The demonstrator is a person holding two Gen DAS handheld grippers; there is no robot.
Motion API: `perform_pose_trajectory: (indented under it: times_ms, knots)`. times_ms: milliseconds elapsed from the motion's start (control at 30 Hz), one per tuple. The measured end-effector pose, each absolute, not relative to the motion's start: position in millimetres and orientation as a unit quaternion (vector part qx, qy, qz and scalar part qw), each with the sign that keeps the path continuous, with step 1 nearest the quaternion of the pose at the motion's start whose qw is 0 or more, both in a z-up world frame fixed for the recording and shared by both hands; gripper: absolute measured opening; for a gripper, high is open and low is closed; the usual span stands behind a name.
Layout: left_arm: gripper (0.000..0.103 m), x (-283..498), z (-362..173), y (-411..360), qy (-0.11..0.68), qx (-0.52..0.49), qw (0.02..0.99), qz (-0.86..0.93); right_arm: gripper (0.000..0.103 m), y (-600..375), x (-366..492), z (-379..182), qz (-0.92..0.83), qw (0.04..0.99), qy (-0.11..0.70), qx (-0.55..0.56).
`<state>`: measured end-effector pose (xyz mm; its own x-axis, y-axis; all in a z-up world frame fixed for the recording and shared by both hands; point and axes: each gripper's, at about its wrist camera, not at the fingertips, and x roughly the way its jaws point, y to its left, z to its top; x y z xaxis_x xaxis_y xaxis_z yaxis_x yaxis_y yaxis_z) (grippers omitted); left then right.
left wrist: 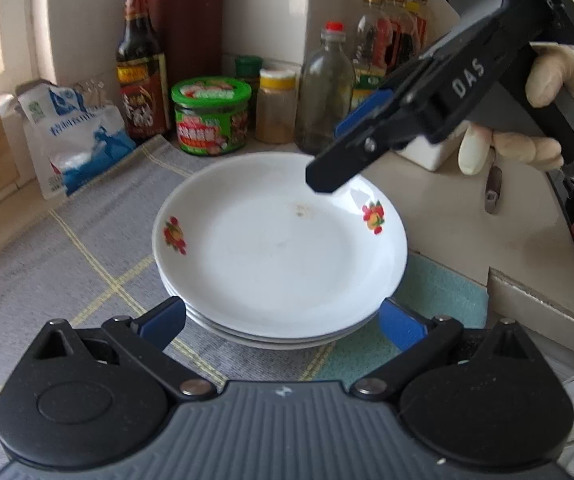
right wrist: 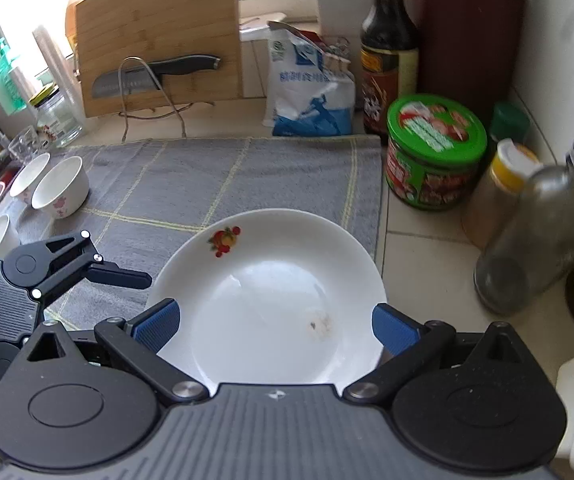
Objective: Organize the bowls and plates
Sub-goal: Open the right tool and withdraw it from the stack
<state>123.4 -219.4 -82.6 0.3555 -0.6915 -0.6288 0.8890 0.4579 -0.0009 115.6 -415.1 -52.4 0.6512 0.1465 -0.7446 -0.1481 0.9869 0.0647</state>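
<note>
A stack of white plates (left wrist: 279,248) with fruit prints sits on the grey checked cloth (left wrist: 87,264). My left gripper (left wrist: 283,320) is open, its blue pads on either side of the stack's near edge. My right gripper (left wrist: 327,176) hovers above the stack's far right rim; in its own view it (right wrist: 275,320) is open and empty over the top plate (right wrist: 267,300). Three white bowls (right wrist: 61,188) stand at the cloth's far left in the right wrist view. The left gripper (right wrist: 127,278) shows there, beside the plate's left rim.
Sauce bottle (left wrist: 141,64), green-lidded jar (left wrist: 211,116), spice jar (left wrist: 275,106), glass bottle (left wrist: 327,92) and a salt bag (left wrist: 75,136) line the wall behind the plates. A cutting board with a knife (right wrist: 159,40) and glass jars (right wrist: 55,116) stand at the far left.
</note>
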Motion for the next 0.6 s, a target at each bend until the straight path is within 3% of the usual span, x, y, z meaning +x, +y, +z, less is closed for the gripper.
perform_pose_trajectory:
  times_ms: [300, 600]
  knots:
    - [0.102, 118, -68, -181, 0.281, 0.126, 0.849, -0.43, 0.103, -369, 125, -35, 0.098, 0.924, 0.357, -0.098]
    - [0.102, 97, -55, -88, 0.244, 0.1, 0.916, -0.303, 0.103, -268, 145, -40, 0.148, 0.928, 0.318, -0.128]
